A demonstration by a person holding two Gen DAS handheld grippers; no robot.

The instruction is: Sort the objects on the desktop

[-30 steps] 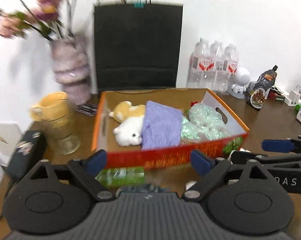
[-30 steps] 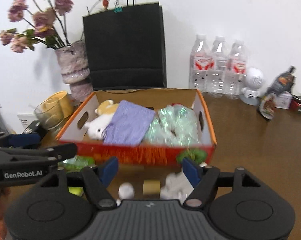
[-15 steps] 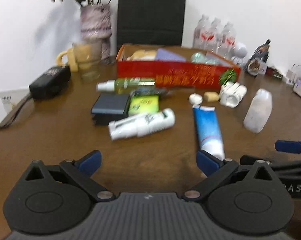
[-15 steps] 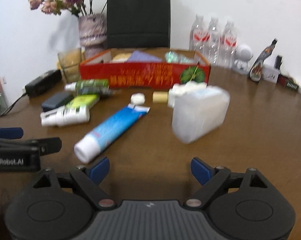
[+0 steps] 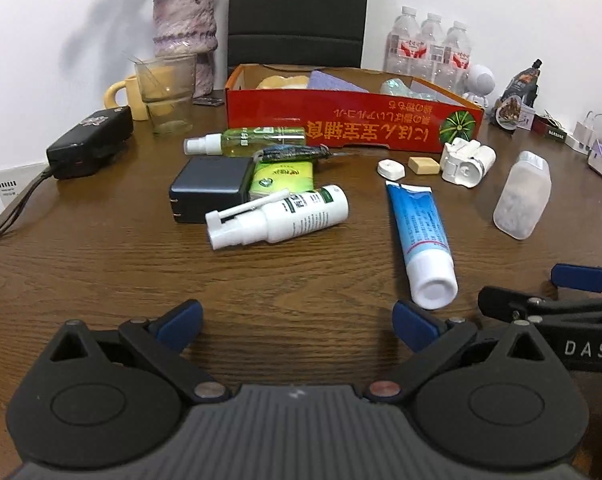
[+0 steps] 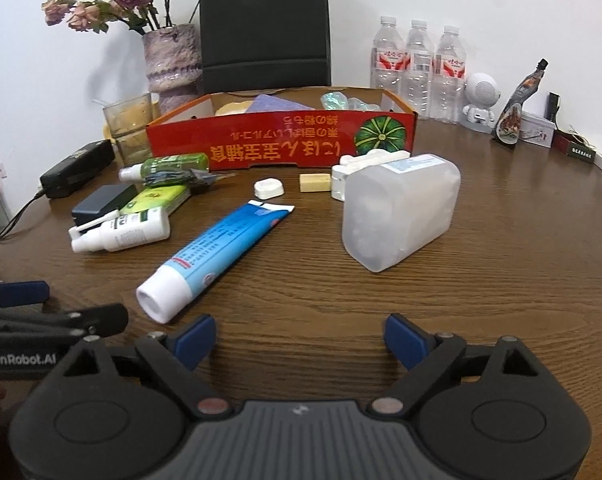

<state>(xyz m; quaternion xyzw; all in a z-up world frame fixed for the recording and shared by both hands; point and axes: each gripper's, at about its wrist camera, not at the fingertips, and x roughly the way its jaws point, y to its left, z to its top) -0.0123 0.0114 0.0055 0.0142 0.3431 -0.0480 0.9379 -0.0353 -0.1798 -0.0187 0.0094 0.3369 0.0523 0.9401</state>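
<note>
A red cardboard box [image 5: 353,126] [image 6: 281,146] with soft toys inside stands at the back of the wooden table. Loose objects lie in front of it: a blue tube [image 5: 419,236] [image 6: 217,252], a white spray bottle [image 5: 279,216] [image 6: 121,234], a green spray bottle [image 5: 245,140], a dark charger [image 5: 209,186], a green packet [image 5: 281,176], a translucent jar [image 5: 523,200] [image 6: 401,210], a white cap [image 5: 389,168] and a tan block [image 5: 423,165]. My left gripper [image 5: 297,326] and right gripper [image 6: 301,338] are both open and empty, near the table's front, apart from the objects.
A vase of flowers [image 5: 183,32], a glass [image 5: 167,94], a yellow mug [image 5: 131,96], a black bag [image 5: 297,12] and water bottles [image 5: 429,50] stand at the back. A black adapter with cable [image 5: 89,142] lies at the left. Small items crowd the back right corner.
Both grippers have pulled back from the box to the table's front, so the loose objects have come into view. Both stayed open and empty.
</note>
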